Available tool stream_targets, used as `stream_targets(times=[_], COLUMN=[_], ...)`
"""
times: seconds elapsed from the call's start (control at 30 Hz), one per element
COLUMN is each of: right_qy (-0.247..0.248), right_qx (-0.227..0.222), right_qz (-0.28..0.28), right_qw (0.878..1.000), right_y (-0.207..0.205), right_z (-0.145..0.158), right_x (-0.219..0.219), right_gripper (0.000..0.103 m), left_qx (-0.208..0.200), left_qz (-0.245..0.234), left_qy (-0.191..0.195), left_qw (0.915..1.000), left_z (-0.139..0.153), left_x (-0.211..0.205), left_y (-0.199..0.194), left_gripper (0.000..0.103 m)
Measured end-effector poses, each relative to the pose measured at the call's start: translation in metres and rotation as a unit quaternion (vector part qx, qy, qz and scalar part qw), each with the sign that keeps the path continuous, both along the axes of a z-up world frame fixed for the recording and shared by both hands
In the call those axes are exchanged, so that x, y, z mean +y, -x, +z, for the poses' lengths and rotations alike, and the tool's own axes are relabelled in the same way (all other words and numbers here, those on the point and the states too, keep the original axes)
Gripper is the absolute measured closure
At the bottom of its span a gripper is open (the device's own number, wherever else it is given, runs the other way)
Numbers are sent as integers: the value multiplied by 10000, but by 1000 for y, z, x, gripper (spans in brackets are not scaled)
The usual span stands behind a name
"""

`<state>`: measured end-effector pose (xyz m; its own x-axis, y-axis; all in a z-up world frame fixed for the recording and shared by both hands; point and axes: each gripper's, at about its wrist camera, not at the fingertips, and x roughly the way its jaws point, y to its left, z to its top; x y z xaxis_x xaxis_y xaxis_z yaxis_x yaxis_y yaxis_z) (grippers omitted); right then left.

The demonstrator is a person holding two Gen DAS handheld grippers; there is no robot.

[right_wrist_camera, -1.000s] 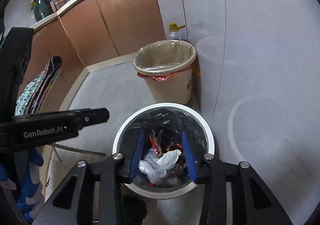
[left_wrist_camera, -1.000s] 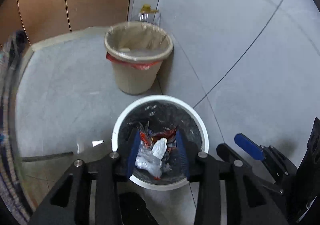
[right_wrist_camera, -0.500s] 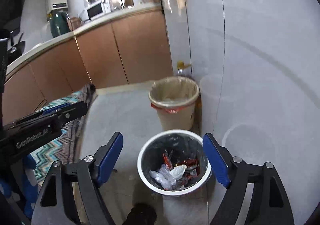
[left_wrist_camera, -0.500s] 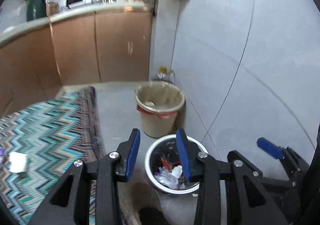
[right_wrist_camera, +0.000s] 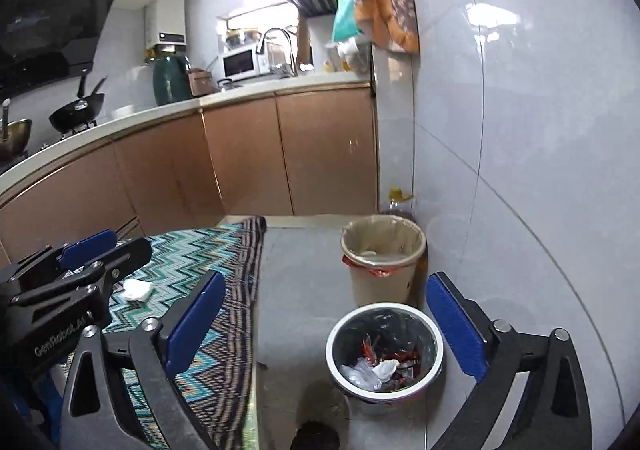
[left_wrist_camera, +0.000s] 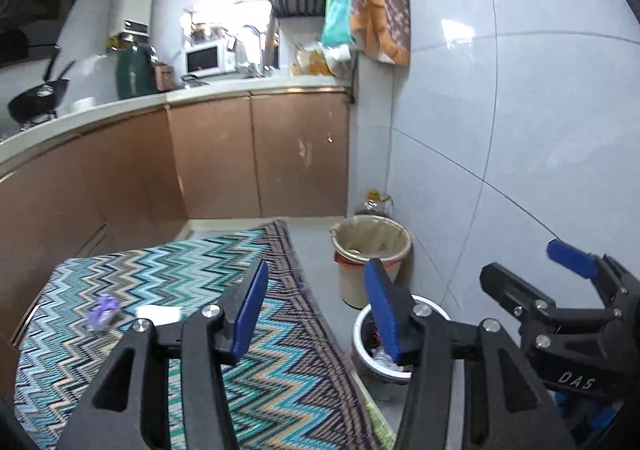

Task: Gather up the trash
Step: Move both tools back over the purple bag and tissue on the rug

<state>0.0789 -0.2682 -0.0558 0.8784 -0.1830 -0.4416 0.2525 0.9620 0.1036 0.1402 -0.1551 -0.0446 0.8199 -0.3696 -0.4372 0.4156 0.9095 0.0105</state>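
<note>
Both your grippers have just been opening with nothing between the pads: the right gripper (right_wrist_camera: 324,326) is spread really wide above the white-rimmed bin (right_wrist_camera: 385,353), the left gripper (left_wrist_camera: 318,310) about halfway. The wrappers and crumpled tissue (right_wrist_camera: 386,368) sit in that bin on the floor, just off the table's right edge. A white tissue (right_wrist_camera: 137,289) and a purple wrapper (left_wrist_camera: 102,310) lie near the far-left corner of the zigzag tablecloth (left_wrist_camera: 192,282).

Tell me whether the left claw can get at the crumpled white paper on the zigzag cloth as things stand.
Probably yes. The left claw is open and empty, its jaws having just been opening, and the crumpled white paper lies in the open on the zigzag cloth with nothing over it. The purple scrap sits apart beside it.
</note>
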Motion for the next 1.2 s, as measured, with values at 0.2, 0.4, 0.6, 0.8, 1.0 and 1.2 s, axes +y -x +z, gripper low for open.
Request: stream_targets(times=[0.2,0.4,0.6,0.8,1.0,1.2], right_qy=[160,224,275,201,208,237], right_qx=[-132,-273,-499,-630,-684,-695], right_qz=[190,268,243,335,502,579], right_qw=[9996,9990,9981,9972,9962,9956], right_y=[19,37,54,63,65,66], right_z=[15,25,38,45,48,48], right_x=[31,50,62,69,79,85], right_gripper=[0,0,0,0,0,0], left_qx=[-123,-162,-345,-458,-539,-552], left_qz=[177,320,546,713,823,885], left_qy=[97,188,241,254,253,257], left_qw=[9997,9992,9976,9961,9948,9942], left_z=[8,8,13,18,20,22], left_x=[37,60,79,93,104,108], left_y=[27,47,63,75,83,88], left_gripper=[45,44,42,41,40,40])
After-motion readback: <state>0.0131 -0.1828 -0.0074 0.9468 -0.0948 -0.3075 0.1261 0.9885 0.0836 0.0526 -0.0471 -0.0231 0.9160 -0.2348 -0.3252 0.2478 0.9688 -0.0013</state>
